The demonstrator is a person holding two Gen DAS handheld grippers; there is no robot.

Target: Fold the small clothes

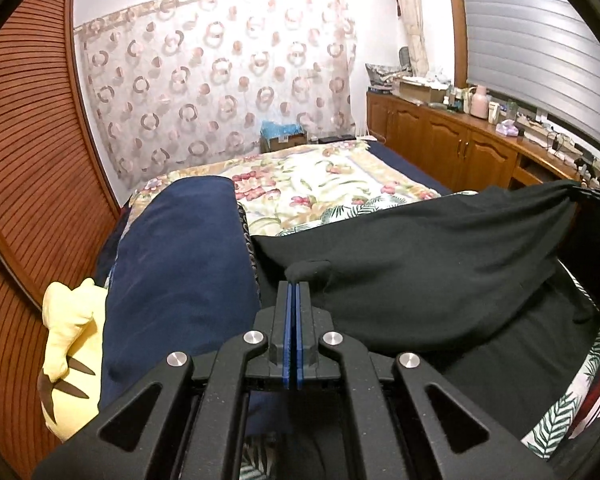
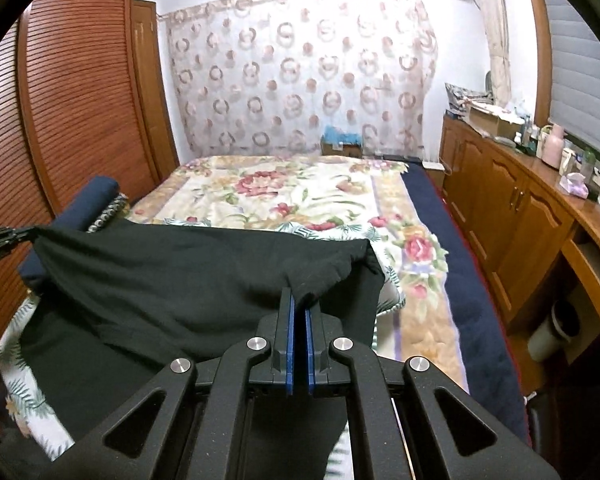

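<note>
Pinching a bunched edge of the black garment [image 1: 420, 248], the left gripper [image 1: 294, 286] has its blue-lined fingers pressed together on the cloth; the right gripper [image 2: 299, 300] is likewise clamped on another corner of the same garment [image 2: 180, 276], its fingers nearly touching with fabric between them. The garment hangs stretched between the two, over the near end of the bed. At 12 o'clock past the foot of the bed sits a cardboard box [image 2: 341, 145] with something blue in it, too blurred to name. Another open box [image 2: 490, 118] stands on the cabinet top at 2 o'clock, contents unclear. A flowered blanket [image 2: 284, 204] covers the bed, with a dark blue sheet [image 2: 452, 236] along its edge at 3 o'clock. A dark blue pillow [image 1: 180, 260] lies at 9 o'clock in the left view, a yellow plush toy [image 1: 70, 344] just beside it at 8 o'clock. A patterned curtain [image 1: 220, 92] hangs at 12 o'clock, slatted wooden doors [image 2: 80, 92] at 10 o'clock, wooden cabinets [image 2: 512, 216] at 3 o'clock.
</note>
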